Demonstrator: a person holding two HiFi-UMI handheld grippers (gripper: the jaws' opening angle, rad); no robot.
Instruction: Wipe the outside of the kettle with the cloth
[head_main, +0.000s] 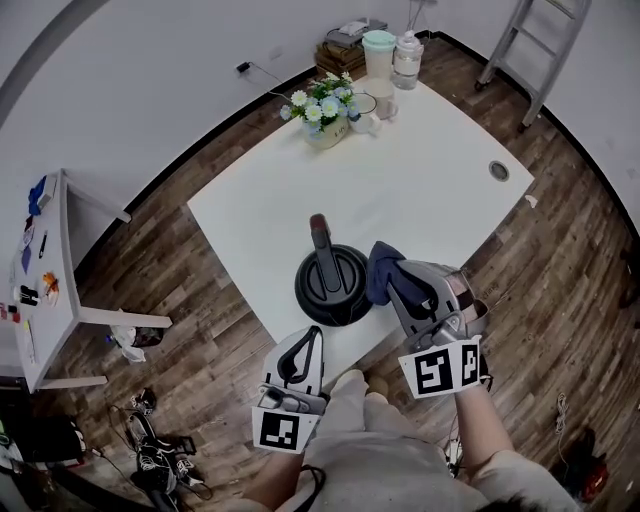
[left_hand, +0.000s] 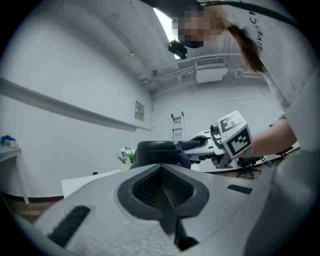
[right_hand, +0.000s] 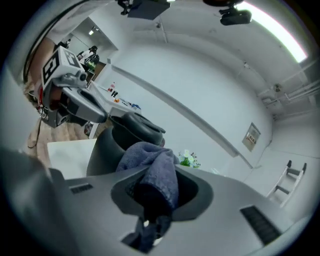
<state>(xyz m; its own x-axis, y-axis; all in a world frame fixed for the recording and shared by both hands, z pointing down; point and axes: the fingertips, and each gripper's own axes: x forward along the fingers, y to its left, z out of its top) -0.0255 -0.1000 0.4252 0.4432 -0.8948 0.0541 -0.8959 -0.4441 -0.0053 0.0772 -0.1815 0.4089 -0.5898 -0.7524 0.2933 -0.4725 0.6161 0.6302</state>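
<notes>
A black kettle (head_main: 332, 287) stands near the front edge of the white table (head_main: 430, 180), its handle (head_main: 320, 238) pointing away from me. My right gripper (head_main: 392, 283) is shut on a dark blue cloth (head_main: 382, 270), which rests against the kettle's right side. In the right gripper view the cloth (right_hand: 152, 170) bunches between the jaws with the kettle (right_hand: 106, 146) just beyond it. My left gripper (head_main: 311, 338) hovers at the table's front edge, just short of the kettle, jaws shut on nothing. The left gripper view looks over that gripper (left_hand: 162, 172) at the kettle (left_hand: 155, 150).
At the table's far end stand a pot of flowers (head_main: 324, 108), a cup (head_main: 363, 106), a mint-lidded container (head_main: 379, 50) and a bottle (head_main: 406, 56). A cable hole (head_main: 498, 170) sits at the right end. A ladder (head_main: 530, 50) and a small side table (head_main: 45, 290) stand on the wood floor.
</notes>
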